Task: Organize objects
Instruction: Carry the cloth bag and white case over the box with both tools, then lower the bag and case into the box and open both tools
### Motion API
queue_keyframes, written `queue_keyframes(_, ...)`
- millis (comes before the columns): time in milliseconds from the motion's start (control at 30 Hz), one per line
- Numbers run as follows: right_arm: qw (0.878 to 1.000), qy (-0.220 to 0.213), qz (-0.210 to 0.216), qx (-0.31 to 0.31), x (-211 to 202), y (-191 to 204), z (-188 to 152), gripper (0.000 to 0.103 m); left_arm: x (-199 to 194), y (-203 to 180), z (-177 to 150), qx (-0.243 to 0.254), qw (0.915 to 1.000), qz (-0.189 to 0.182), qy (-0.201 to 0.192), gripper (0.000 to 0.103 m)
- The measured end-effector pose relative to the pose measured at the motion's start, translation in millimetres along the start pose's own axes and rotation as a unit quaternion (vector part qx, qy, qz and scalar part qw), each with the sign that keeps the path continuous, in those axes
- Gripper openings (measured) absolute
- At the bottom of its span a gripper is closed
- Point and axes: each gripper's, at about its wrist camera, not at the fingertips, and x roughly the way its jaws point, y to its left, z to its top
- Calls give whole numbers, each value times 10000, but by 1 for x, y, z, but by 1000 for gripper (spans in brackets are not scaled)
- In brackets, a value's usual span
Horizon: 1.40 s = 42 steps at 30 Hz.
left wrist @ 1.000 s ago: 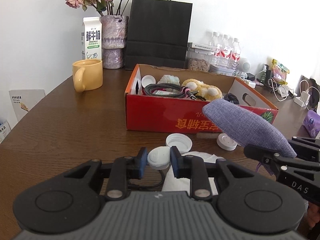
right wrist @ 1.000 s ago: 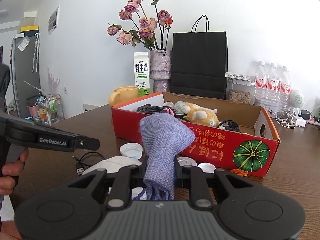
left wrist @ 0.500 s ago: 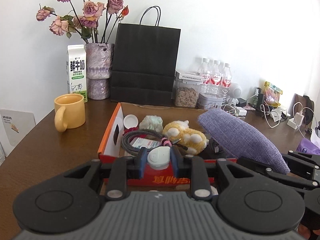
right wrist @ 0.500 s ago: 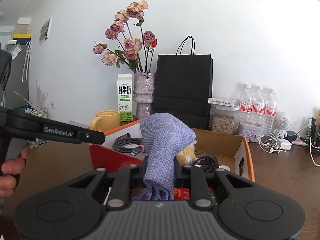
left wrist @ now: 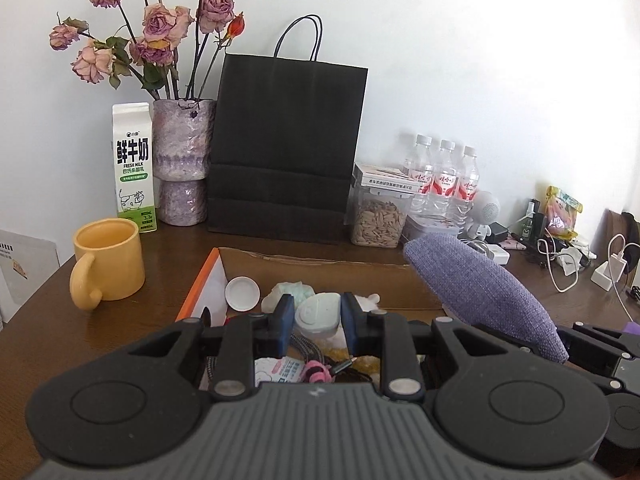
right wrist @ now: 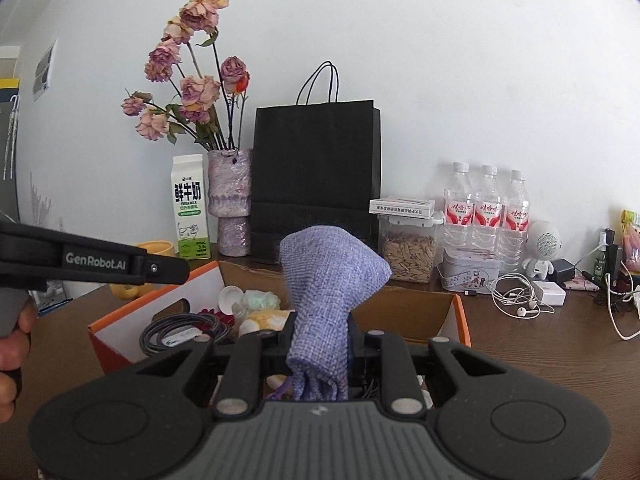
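cardboard box (left wrist: 320,261): landmark. left gripper (left wrist: 316,316), jaws nearly closed on small white case (left wrist: 318,314), hangs above box's near interior. right gripper (right wrist: 318,354), jaws clamped on purple fabric pouch (right wrist: 328,280), neck down, long axis upright, above box's near-right part.

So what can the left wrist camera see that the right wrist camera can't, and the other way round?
Only the left wrist view shows the small white case clamped in the left gripper, and the whole yellow mug. Only the right wrist view shows a hand at its left edge and white earphones on the table. Both show the purple fabric pouch held by the right gripper, the orange box, black paper bag and milk carton.
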Motion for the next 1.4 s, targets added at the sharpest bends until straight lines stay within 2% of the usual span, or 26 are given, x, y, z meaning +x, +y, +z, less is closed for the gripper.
queue_keyframes(300,9997,199,10,118,38,-13,-2,19,39,2,7,-46,9999,1,113,25)
queue_keyframes(400,9992,318,2,258,46,-21,-9,26,50,4,4,-96,9998,72,183,26)
queue_keyframes(433,9989,352,-17,310,48,-24,-11,40,52,5,3,-109,9997,120,183,28)
queue_keyframes(467,9985,396,-36,383,49,-27,-14,71,55,5,1,-87,9996,202,196,38)
queue_keyframes(500,9981,428,-65,438,50,-29,-16,88,57,5,0,-49,9995,235,217,47)
queue_keyframes(533,9979,434,-97,463,51,-30,-18,103,57,5,-1,-35,9995,247,215,74)
queue_keyframes(567,9979,423,-119,469,50,-31,-19,103,58,5,-1,-36,9995,264,195,103)
queue_keyframes(667,9981,419,-120,433,48,-29,-20,103,57,3,-2,15,9989,450,122,103)
queue_keyframes(833,9988,355,-116,318,44,-24,-20,103,56,3,-2,-13,9988,472,145,103)
queue_keyframes(1100,9993,181,-194,254,32,-21,-16,103,44,-1,0,47,9993,381,27,103)
queue_keyframes(1400,9995,-115,-240,146,2,-19,-17,103,6,-1,-6,56,9994,269,-219,103)
